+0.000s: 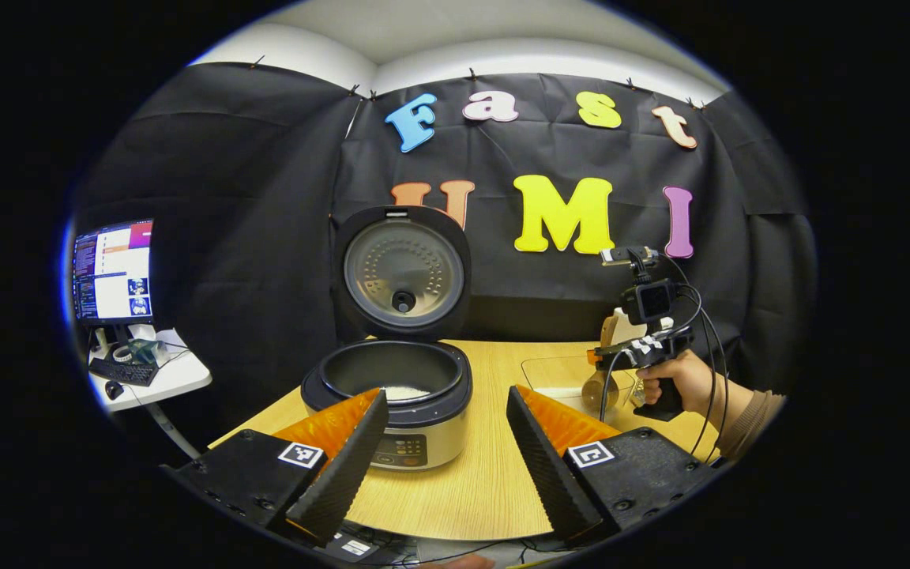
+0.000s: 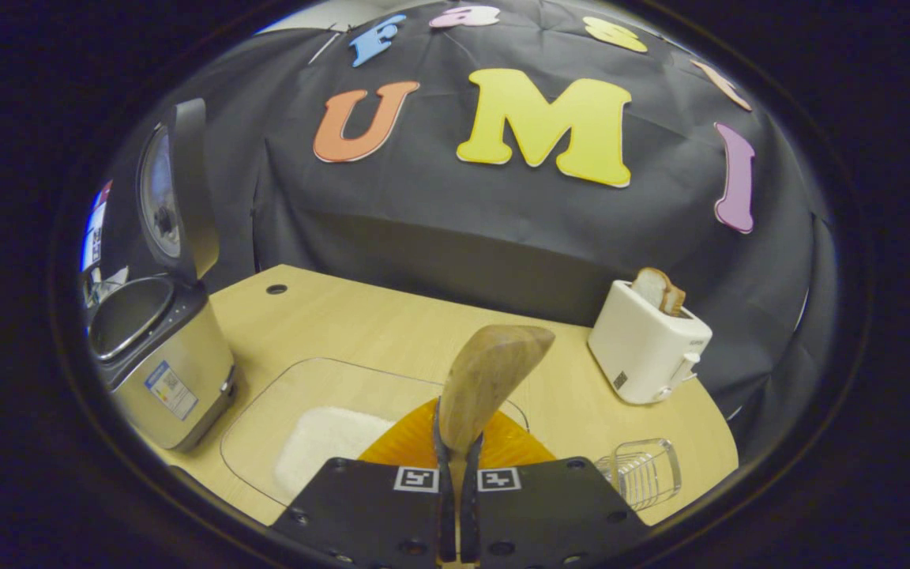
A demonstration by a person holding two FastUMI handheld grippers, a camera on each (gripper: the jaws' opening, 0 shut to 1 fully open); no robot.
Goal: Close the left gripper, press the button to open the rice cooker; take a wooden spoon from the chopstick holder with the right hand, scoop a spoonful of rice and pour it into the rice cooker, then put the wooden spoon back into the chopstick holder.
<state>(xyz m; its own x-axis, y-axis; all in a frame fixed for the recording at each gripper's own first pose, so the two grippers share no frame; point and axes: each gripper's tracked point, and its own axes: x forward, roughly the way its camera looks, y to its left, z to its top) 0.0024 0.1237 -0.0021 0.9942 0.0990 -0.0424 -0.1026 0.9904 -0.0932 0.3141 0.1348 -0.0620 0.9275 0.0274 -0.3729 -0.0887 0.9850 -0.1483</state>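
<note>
Already the silver rice cooker with the black rim (image 1: pixel 400 411) stands with its round lid (image 1: pixel 402 273) swung upright, and a little white rice shows at the bottom of its dark inner pot. It sits on the pale wooden table (image 1: pixel 486 482), toward the left side of the left gripper view. The left gripper (image 1: pixel 445 442) hovers in front of the cooker with its two fingers spread wide apart and nothing between them.

Farther right in that view, a hand (image 1: pixel 688 379) in a tan sleeve holds the right gripper (image 1: pixel 609 356) over the table, with cables trailing from it. In the right gripper view, the right gripper (image 2: pixel 457 466) is clamped tight on the handle of the light brown wooden spoon (image 2: pixel 486 383), whose bowl stands up above the fingers and tilts slightly to the right.

Below the spoon lies a clear, shallow plastic tray (image 2: pixel 265 411) holding a low heap of white rice (image 2: pixel 321 454). The rice cooker (image 2: pixel 163 356) stands just left of the tray. A clear ribbed chopstick holder (image 2: pixel 643 470) sits near the table's right edge, beside the gripper. A white toaster (image 2: pixel 648 344) with a slice of bread poking out stands behind it, against the black cloth wall.

In the left gripper view, a lit monitor (image 1: pixel 113 270) and a keyboard rest on a small white side table (image 1: pixel 171 378) at far left.
</note>
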